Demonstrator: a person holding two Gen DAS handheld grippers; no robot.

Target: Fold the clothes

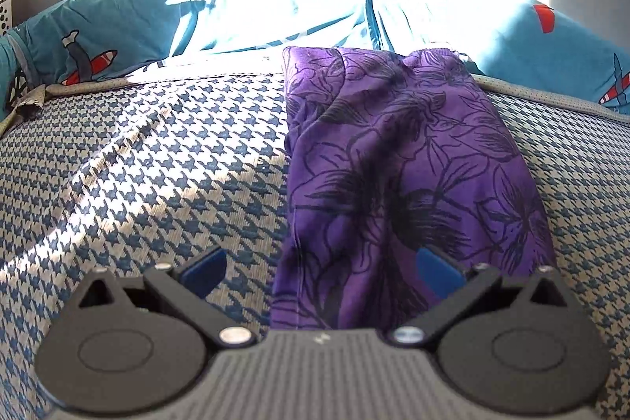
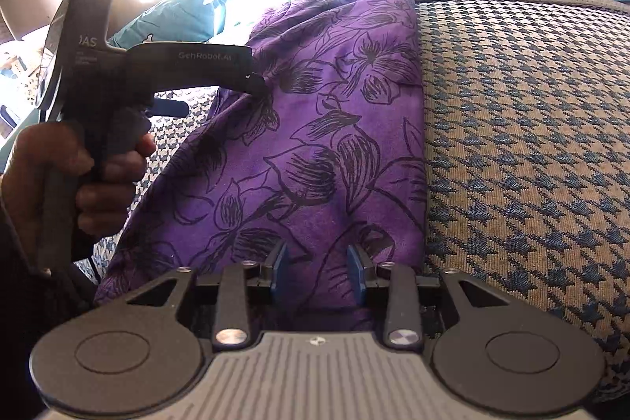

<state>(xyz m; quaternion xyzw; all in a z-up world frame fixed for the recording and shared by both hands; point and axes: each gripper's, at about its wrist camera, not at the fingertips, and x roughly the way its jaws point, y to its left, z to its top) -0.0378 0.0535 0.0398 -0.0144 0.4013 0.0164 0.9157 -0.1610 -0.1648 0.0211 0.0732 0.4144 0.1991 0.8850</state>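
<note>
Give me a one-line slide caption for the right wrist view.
Open right gripper over a purple floral-print garment on a blue-and-beige houndstooth cover, left gripper alongside.

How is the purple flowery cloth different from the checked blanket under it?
The purple cloth has black flower outlines; the blanket has a small blue-and-tan houndstooth pattern. The cloth is rumpled and folded into a narrow strip; the blanket lies spread out wide and mostly smooth beneath it. Both are patterned fabrics.

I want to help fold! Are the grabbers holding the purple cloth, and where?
Left gripper is open, holding nothing. Right gripper straddles the near edge of the purple cloth, pads apart; whether it pinches cannot be told.
</note>
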